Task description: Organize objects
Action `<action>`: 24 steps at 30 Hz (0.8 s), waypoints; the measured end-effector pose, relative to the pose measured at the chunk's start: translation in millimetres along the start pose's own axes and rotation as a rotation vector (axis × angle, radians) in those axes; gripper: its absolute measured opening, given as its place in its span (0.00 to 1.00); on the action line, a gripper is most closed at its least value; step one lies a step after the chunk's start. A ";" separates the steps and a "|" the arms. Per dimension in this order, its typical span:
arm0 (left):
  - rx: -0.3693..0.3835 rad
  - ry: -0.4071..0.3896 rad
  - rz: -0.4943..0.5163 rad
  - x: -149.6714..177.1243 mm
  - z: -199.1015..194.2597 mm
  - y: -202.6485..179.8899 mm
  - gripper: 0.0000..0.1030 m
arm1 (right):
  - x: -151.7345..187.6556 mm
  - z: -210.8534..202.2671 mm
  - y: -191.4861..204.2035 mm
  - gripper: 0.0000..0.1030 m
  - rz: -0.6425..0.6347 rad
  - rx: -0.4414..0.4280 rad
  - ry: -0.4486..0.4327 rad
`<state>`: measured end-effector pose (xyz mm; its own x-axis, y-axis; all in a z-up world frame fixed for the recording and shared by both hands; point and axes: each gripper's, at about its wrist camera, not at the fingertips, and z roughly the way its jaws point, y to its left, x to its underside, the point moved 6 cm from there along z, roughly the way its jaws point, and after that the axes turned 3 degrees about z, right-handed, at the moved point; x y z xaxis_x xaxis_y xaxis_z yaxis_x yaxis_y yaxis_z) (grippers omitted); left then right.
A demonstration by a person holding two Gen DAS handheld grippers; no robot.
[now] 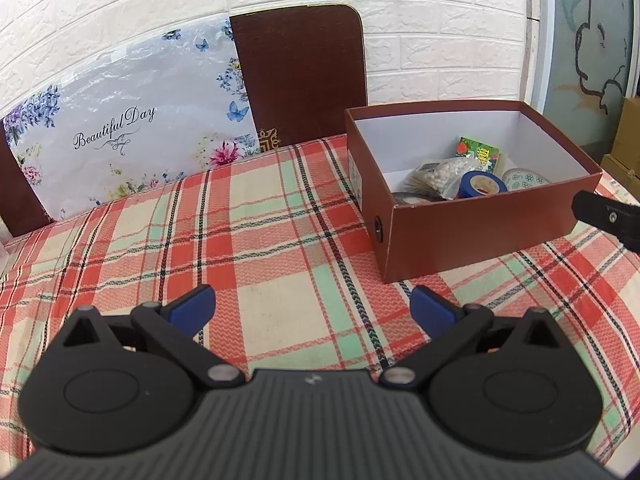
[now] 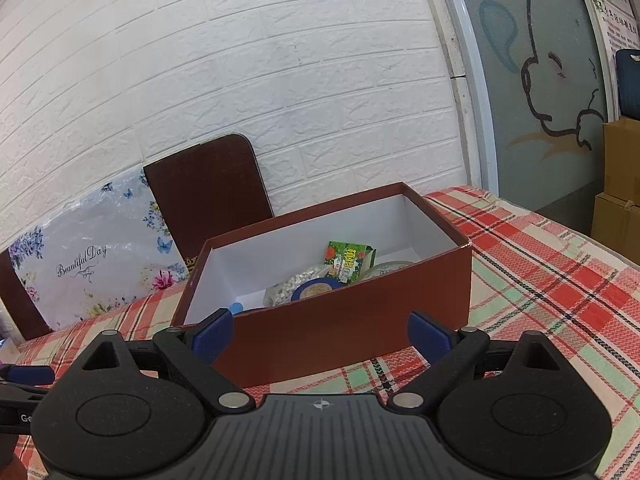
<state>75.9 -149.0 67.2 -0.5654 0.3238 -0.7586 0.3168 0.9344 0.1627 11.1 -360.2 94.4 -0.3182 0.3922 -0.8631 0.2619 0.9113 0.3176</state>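
left gripper [image 1: 312,308]: jaws wide, holding nothing, low centre above the plaid cloth [image 1: 260,248] | right gripper [image 2: 320,336]: jaws wide, holding nothing, facing the box | brown box [image 1: 472,236]: open, right of frame, containing blue tape roll [image 1: 482,184], green packet [image 1: 478,154], bead bag [image 1: 440,174]

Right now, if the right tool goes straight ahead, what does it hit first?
Most likely the near wall of the brown box: it fills the line ahead of the open right tool. Depth is unclear.

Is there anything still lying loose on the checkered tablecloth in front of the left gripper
No. In the left wrist view the tablecloth ahead of the open left gripper shows only bare plaid; the items sit inside the box.
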 end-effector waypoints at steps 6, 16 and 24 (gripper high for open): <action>0.007 0.000 0.011 -1.4 0.1 -7.6 1.00 | -2.9 0.7 -9.7 0.91 0.014 0.003 -0.005; 0.004 0.007 0.041 -2.0 -0.4 -16.9 1.00 | -0.4 3.3 -19.1 0.91 0.033 0.004 0.005; -0.001 0.012 0.054 -1.4 0.2 -22.7 1.00 | 0.6 5.1 -23.8 0.91 0.043 0.002 0.010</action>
<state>69.7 -170.7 64.4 -0.5564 0.3752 -0.7414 0.3464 0.9158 0.2035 9.3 -382.3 84.3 -0.3161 0.4326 -0.8444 0.2772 0.8933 0.3539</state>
